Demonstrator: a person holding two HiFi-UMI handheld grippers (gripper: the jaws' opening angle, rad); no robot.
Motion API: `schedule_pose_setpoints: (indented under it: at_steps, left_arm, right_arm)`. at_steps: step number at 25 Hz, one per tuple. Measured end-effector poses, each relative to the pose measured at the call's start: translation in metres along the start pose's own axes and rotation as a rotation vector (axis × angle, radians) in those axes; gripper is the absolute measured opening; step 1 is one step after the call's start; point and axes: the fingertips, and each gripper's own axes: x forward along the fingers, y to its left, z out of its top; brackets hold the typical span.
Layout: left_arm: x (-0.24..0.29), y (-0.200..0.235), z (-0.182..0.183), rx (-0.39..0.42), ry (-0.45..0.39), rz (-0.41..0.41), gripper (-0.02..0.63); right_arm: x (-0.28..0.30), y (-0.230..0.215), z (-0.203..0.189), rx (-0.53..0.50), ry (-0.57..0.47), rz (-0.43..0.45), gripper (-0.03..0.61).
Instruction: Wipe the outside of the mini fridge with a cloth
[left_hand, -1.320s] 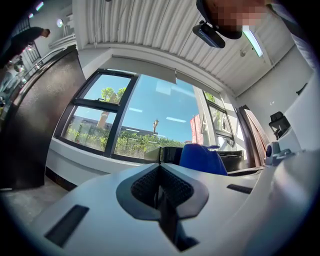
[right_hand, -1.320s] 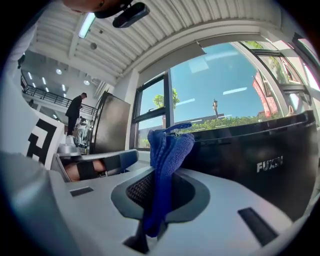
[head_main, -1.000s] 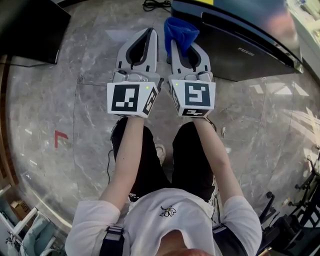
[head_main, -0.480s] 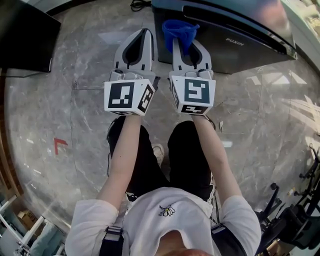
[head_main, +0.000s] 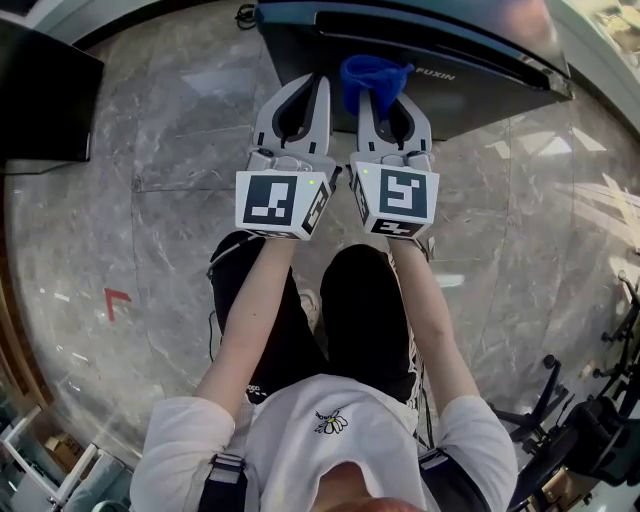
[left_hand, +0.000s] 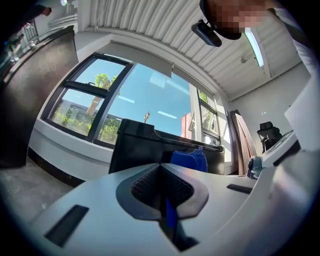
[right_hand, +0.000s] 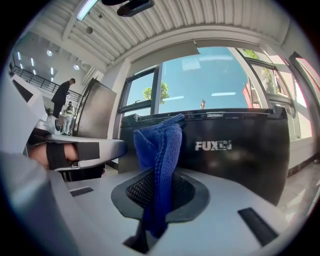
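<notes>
The black mini fridge stands on the floor at the top of the head view, its white brand print facing me. My right gripper is shut on a blue cloth that bunches up above its tips, just in front of the fridge's face. In the right gripper view the blue cloth hangs down between the closed jaws, with the mini fridge close behind. My left gripper is shut on nothing, alongside the right gripper and level with it. The left gripper view shows the mini fridge and the blue cloth ahead.
A dark cabinet stands at the far left on the marble floor, which has a red arrow mark. Chair bases are at the lower right. A cable lies behind the fridge. Two persons stand far off.
Both grippers have come closer to the fridge, side by side. The cloth, earlier off the fridge's left corner, is now in front of its face.
</notes>
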Motion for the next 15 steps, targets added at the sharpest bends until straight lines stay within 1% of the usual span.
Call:
schedule_pose_setpoints:
  at_steps: [7,9,12,15]
  left_arm:
    - [0.017,-0.035,-0.016,-0.004,0.034,-0.084,0.003]
    - [0.024,-0.048,-0.021,0.014,0.044,-0.112,0.004]
    - [0.028,-0.062,-0.028,0.066,0.052,-0.149,0.003]
    - [0.032,-0.065,-0.032,0.073,0.049,-0.151,0.003]
  right_arm:
    - [-0.024,-0.06,-0.007,0.01,0.001,-0.107,0.061]
    - [-0.031,-0.077,-0.009,0.007,0.004,-0.138,0.061]
    - [-0.041,-0.103,-0.011,0.008,0.008,-0.189,0.061]
    - [-0.049,-0.13,-0.013,0.011,0.01,-0.237,0.061]
